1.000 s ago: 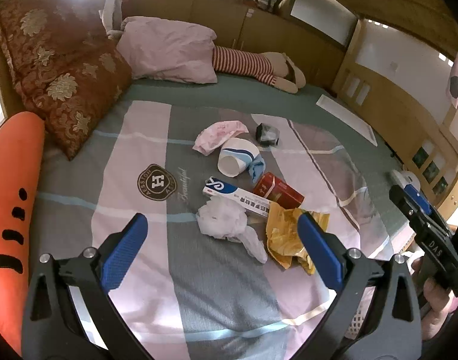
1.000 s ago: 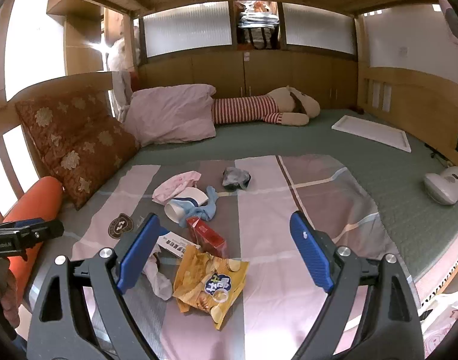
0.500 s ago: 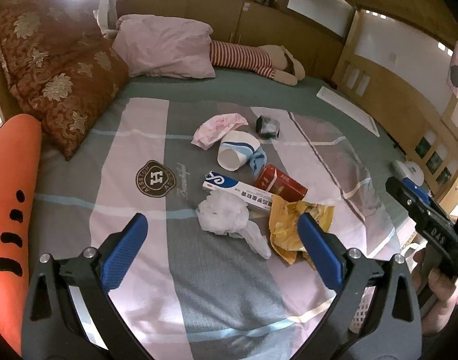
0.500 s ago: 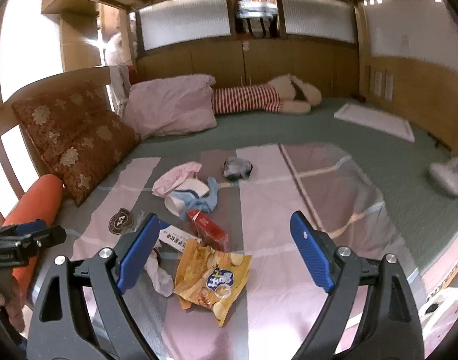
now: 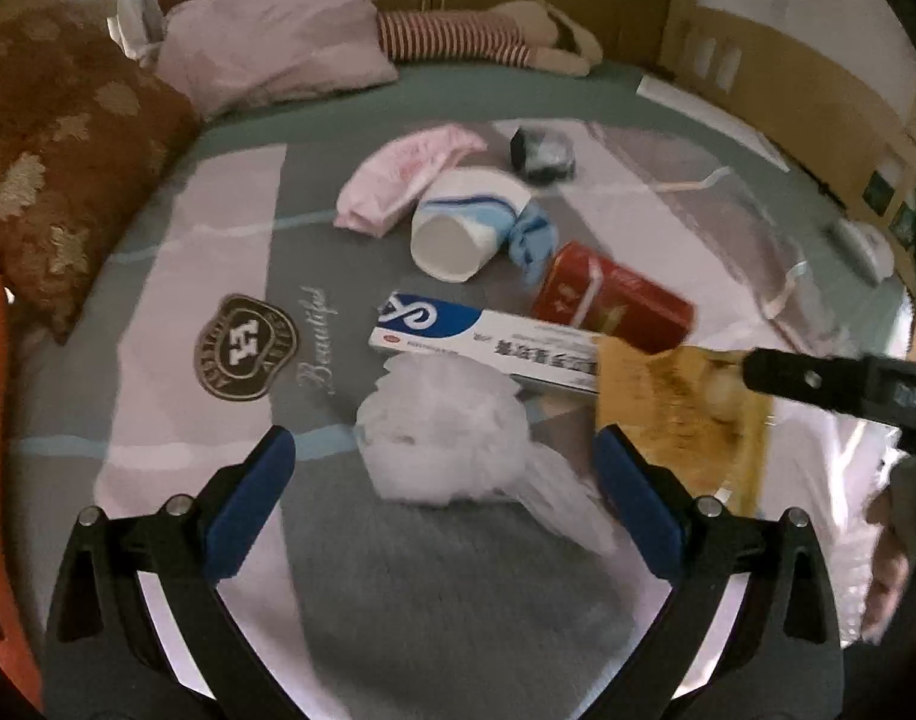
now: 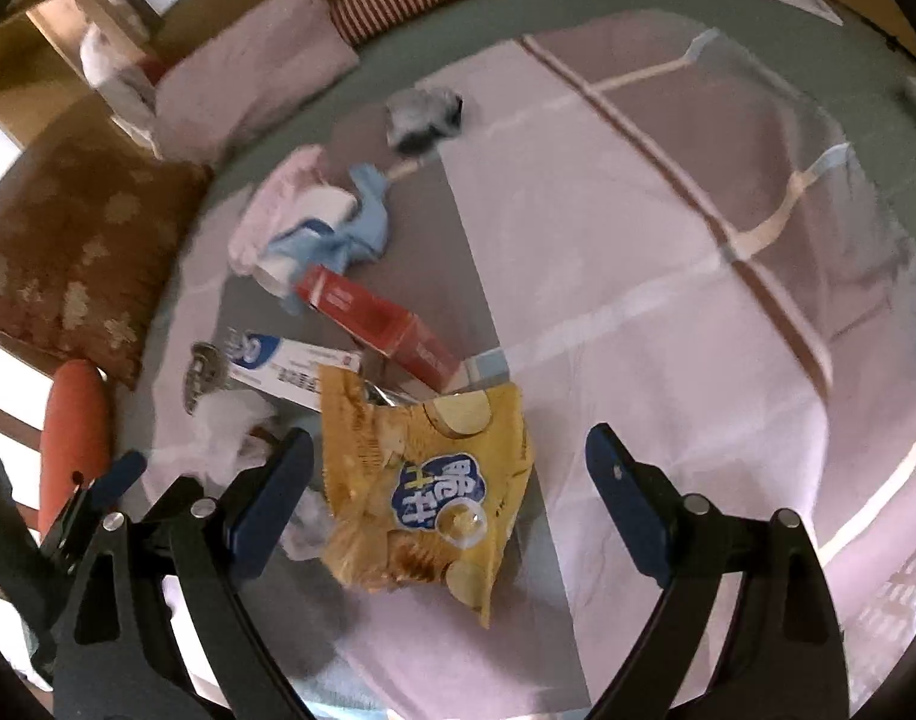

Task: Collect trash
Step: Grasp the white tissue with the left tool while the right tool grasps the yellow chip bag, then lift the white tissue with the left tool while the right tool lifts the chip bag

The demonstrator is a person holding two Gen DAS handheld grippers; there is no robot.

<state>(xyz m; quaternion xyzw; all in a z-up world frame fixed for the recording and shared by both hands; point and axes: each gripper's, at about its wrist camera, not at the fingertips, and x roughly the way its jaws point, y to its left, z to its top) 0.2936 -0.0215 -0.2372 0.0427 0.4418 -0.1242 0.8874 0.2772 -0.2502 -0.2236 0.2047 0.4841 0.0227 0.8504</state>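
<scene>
Only the right tongs (image 6: 446,474) view shows the chip bag (image 6: 434,492) label

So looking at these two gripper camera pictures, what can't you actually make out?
- Left view: the yellow snack bag is blurred, partly behind the right gripper and the left gripper's own finger.
- Left view: small print on the toothpaste box is too blurred to read.
- Right view: the white tissue wad is partly hidden by that gripper's finger.
- Both views: whether the paper cup holds anything.
</scene>
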